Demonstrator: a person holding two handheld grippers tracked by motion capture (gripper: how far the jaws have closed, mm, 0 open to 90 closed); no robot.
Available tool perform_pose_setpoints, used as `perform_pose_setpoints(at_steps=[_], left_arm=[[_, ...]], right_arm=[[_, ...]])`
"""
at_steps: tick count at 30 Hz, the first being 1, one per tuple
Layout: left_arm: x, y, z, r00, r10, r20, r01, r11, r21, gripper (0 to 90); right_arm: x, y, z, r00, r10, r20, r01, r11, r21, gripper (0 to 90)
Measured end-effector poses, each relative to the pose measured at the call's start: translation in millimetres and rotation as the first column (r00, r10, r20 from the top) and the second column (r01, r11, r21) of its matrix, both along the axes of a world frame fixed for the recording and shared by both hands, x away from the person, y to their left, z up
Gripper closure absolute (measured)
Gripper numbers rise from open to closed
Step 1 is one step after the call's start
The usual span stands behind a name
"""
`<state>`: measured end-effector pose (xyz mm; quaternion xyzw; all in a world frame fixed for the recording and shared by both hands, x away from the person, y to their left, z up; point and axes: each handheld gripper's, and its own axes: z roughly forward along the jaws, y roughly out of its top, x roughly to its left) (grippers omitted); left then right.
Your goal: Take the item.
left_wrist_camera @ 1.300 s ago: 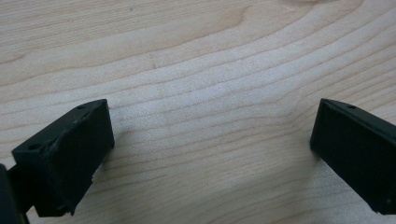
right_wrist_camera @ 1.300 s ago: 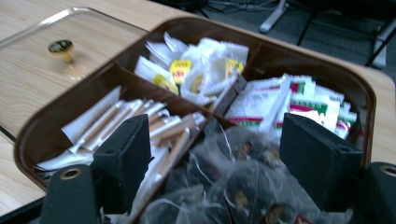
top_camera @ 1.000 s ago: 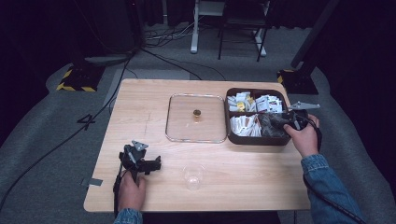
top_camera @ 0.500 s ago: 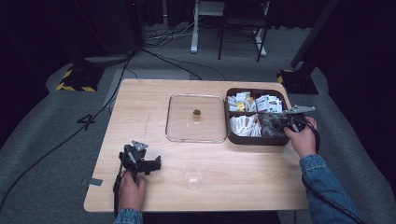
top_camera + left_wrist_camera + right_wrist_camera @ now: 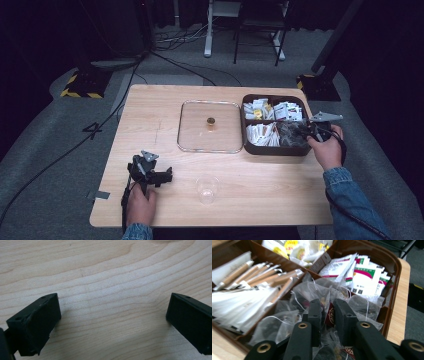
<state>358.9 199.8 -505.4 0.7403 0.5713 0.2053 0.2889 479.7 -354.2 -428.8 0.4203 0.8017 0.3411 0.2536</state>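
right gripper point(image 5: 327, 315) is in the brown box point(image 5: 300, 150), jaws nearly shut on a tea bag tag point(image 5: 330, 314), pick step, next likely lift clear toward the cup point(image 5: 207, 188); left gripper point(image 5: 113, 320) idles wide open, holding nothing, on the table point(image 5: 150, 115).

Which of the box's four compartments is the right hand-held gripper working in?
The near-right compartment of clear tea bags; the right hand-held gripper pinches a red tag there.

The right gripper point(image 5: 327, 315) jaws hide most of the tea bag point(image 5: 329, 313) tag; printing on the white sachets point(image 5: 362, 275) at 1 o'clock is blurred.
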Motion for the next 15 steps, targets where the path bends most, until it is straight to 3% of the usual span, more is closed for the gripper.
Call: perform_pose_setpoints(at_steps=[15], left_arm=[[0.0, -0.1, 0.0, 1.0000, 0.000, 0.000, 0.000, 1.0000, -0.001, 0.0]], right_arm=[[-21.6, 0.5, 25.7, 0.9979, 0.030, 0.057, -0.036, 0.995, 0.097, 78.6]])
